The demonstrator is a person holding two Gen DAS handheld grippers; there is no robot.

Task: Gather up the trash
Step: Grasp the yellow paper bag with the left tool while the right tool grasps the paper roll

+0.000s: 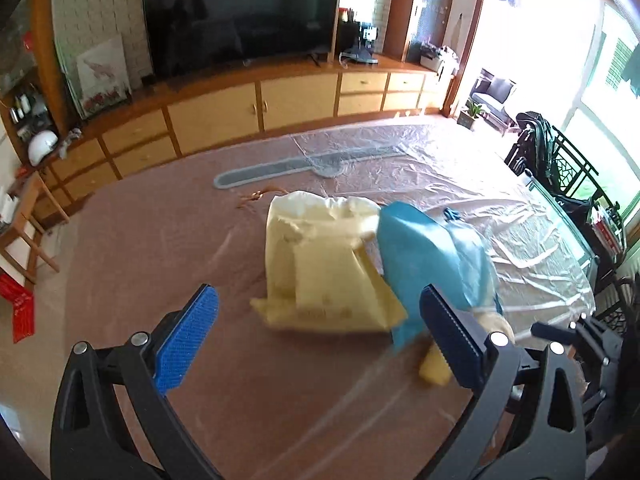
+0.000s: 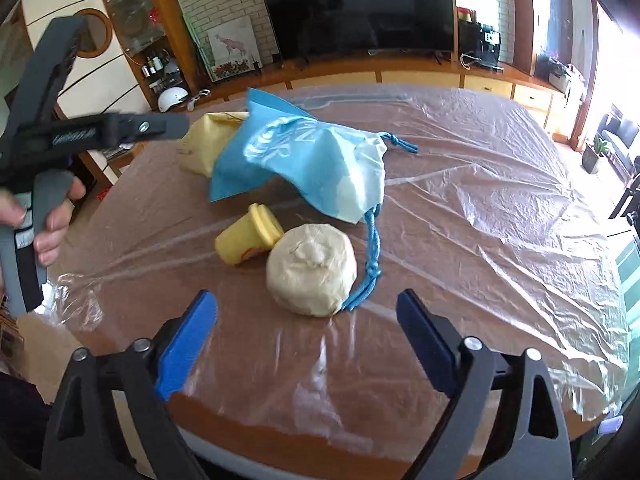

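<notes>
So, left wrist view first: we see the left gripper (image 1: 320, 344) with its blue-padded jaws spread wide and nothing between them, hovering over a round brown table (image 1: 152, 248) covered in clear plastic sheeting (image 1: 500, 216). Ahead on the table lies a pale yellow crumpled paper bag (image 1: 320, 260), and a blue drawstring bag (image 1: 424, 256) leans over its right side. A small yellow plastic cup (image 1: 434, 372) peeks out just behind the right pad. We also spot the right gripper's black frame at the right edge.

Right wrist view next: the right gripper (image 2: 308, 344) has its jaws apart and empty too, above the table's near edge. Just ahead sits a round off-white wrapped lump (image 2: 312, 268), touching the yellow cup, which lies on its side. The blue bag's cord (image 2: 372, 248) runs down beside the lump. At left a person's hand (image 2: 48, 220) holds the left gripper's handle above the table.
</notes>
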